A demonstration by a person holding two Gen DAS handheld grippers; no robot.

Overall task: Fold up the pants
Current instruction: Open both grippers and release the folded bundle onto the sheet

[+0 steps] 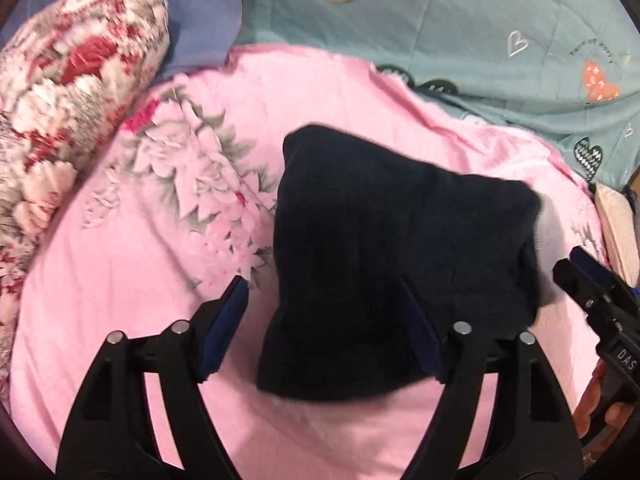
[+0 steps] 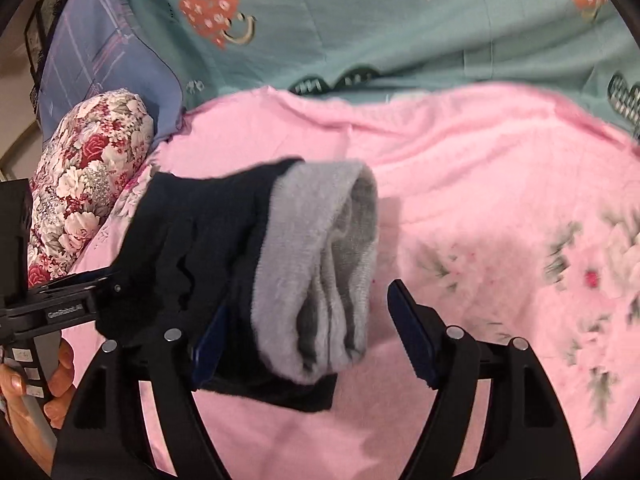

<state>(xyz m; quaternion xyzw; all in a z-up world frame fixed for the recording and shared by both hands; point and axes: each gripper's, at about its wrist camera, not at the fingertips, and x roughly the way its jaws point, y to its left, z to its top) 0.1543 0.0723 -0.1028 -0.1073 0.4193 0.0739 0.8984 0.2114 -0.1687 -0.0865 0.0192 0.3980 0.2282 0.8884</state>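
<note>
The dark navy pants [image 1: 384, 248] lie folded into a compact bundle on the pink floral sheet [image 1: 140, 280]. In the right wrist view the pants [image 2: 200, 240] show a grey fleece lining [image 2: 320, 280] at the open end. My left gripper [image 1: 324, 308] is open, its fingers on either side of the bundle's near-left corner, not clamping it. My right gripper [image 2: 308, 312] is open, its fingers wide around the grey end. Each gripper shows in the other's view: the right one [image 1: 592, 292] at the bundle's right edge, the left one [image 2: 80, 304] at its left edge.
A red and white floral pillow [image 1: 60, 128] lies to the left. A teal quilt with hearts [image 1: 460, 32] lies beyond the pink sheet. A blue pillow [image 2: 100, 60] sits at the back left.
</note>
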